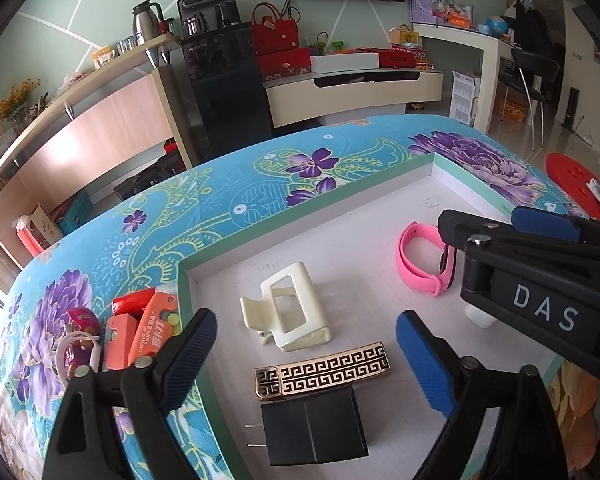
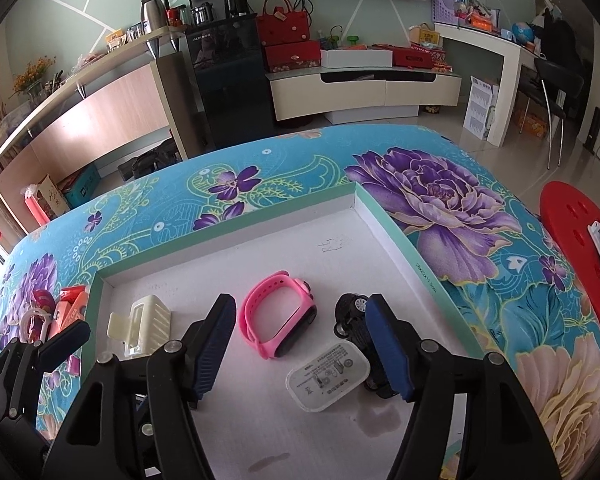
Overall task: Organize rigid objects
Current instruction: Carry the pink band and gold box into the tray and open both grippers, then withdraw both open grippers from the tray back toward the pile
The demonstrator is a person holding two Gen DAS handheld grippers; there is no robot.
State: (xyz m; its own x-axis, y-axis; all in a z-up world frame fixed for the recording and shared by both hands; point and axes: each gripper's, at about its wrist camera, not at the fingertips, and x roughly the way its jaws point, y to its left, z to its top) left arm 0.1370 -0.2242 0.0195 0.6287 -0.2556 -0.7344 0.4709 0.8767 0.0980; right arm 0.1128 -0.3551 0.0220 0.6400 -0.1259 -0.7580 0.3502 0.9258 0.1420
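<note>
A shallow white box [image 1: 380, 200] with a green rim lies on the flowered table. In it, the left wrist view shows a cream hair claw [image 1: 288, 308], a gold patterned clip [image 1: 324, 370], a black plug adapter [image 1: 312, 428] and a pink watch [image 1: 416, 258]. My left gripper [image 1: 306, 360] is open and empty above the clip. The right wrist view shows the pink watch [image 2: 278, 314], a white charger [image 2: 328, 380] and a black toy car [image 2: 352, 316]. My right gripper [image 2: 304, 346] is open and empty above them.
Left of the box lie orange utility knives [image 1: 140, 332], a red packet [image 1: 134, 300] and a small doll [image 1: 80, 340]. A red stool [image 2: 576, 256] stands right of the table. Cabinets and shelves line the far wall.
</note>
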